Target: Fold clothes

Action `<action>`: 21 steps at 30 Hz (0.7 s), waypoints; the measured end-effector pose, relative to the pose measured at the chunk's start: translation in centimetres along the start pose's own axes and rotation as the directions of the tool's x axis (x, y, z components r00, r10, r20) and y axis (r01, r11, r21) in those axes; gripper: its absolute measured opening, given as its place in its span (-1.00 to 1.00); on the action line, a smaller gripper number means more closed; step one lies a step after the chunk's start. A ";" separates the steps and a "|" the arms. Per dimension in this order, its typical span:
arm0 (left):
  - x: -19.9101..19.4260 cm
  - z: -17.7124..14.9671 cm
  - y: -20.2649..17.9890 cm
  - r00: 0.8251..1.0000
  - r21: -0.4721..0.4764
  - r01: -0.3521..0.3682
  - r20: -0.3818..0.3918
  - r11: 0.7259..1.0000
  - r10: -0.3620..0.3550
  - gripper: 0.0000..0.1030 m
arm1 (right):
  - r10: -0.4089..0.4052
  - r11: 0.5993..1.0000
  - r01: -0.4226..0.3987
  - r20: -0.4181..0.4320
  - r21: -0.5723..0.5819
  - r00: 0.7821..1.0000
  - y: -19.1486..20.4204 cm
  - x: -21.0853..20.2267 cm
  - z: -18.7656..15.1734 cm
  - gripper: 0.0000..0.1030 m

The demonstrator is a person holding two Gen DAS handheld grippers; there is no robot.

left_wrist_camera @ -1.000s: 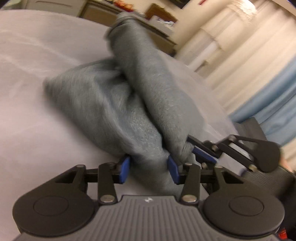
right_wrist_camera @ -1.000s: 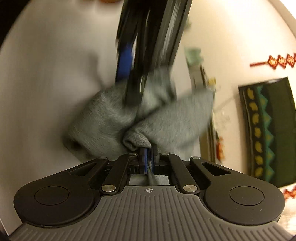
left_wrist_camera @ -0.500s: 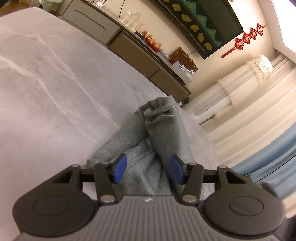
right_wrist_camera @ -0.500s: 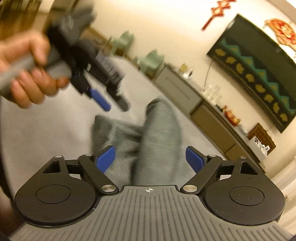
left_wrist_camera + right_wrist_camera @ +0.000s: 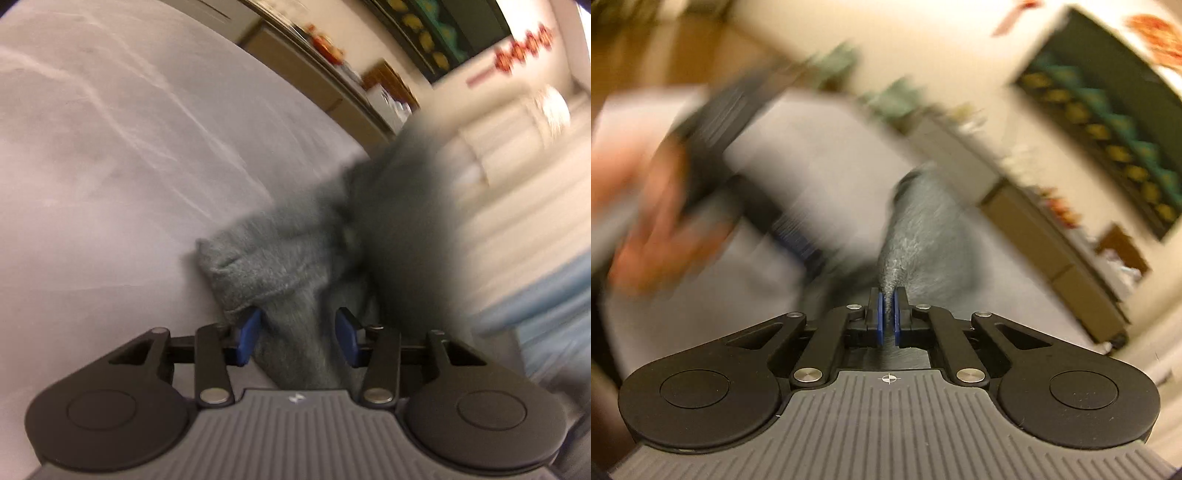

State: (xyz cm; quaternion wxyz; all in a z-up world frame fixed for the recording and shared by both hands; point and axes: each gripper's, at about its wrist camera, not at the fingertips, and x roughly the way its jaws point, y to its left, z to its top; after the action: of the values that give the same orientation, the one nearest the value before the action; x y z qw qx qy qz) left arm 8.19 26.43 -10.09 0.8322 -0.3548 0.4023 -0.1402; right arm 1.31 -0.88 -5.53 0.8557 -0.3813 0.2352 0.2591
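Note:
A grey knitted garment (image 5: 280, 266) lies bunched on the pale marble-look table (image 5: 110, 147). My left gripper (image 5: 297, 332) is open, its blue pads on either side of a fold of the cloth, not pinching it. A blurred part of the garment (image 5: 402, 206) rises at the right. In the right wrist view my right gripper (image 5: 886, 314) is shut on a fold of the grey garment (image 5: 919, 229), which stretches away from the pads. The left gripper and the hand holding it (image 5: 665, 206) are a blur at the left.
A long low cabinet (image 5: 1052, 243) with small items stands along the far wall under a dark patterned hanging (image 5: 1115, 122). White and blue curtains (image 5: 535, 221) hang to the right of the table. Both views are motion-blurred.
My right gripper was open half a second ago and has closed on a fold of the garment. My left gripper stays open and has swung down closer to the cloth.

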 end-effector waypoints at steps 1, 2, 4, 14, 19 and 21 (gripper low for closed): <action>-1.0 0.3 0.4 0.999 -0.024 0.002 0.034 1.000 -0.002 -0.08 | -0.010 1.000 0.009 -0.014 -0.028 1.000 1.8 1.1 -0.8 -0.93; -2.1 0.5 0.7 0.997 -0.019 -0.003 0.076 1.000 0.005 0.00 | -0.024 0.998 0.023 -0.021 -0.053 0.999 3.2 1.9 -1.4 -0.93; -3.9 0.6 0.5 0.989 0.029 -0.014 0.147 0.999 0.009 0.11 | -0.072 0.994 0.071 -0.009 -0.088 0.997 4.7 2.0 -2.0 -0.93; 4.8 1.7 -9.7 0.967 0.524 -0.245 0.079 0.816 0.240 0.05 | -0.203 0.944 0.203 0.028 -0.260 0.979 9.4 1.8 -4.2 -0.91; 2.8 3.9 -8.2 0.980 0.372 -0.199 0.049 0.907 0.195 0.14 | -0.197 0.953 0.203 0.047 -0.224 0.979 8.3 0.6 -6.5 -0.90; 1.1 4.0 -10.3 0.987 0.425 -0.163 0.065 0.890 0.150 0.14 | -0.159 0.970 0.168 0.059 -0.177 0.985 7.1 -0.3 -7.5 -0.69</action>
State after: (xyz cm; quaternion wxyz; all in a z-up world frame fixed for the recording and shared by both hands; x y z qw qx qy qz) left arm 12.47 20.49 -1.75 0.9044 -0.1317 0.3761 -0.1524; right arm -4.88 -2.73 -13.57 0.8408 -0.4700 0.1592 0.2166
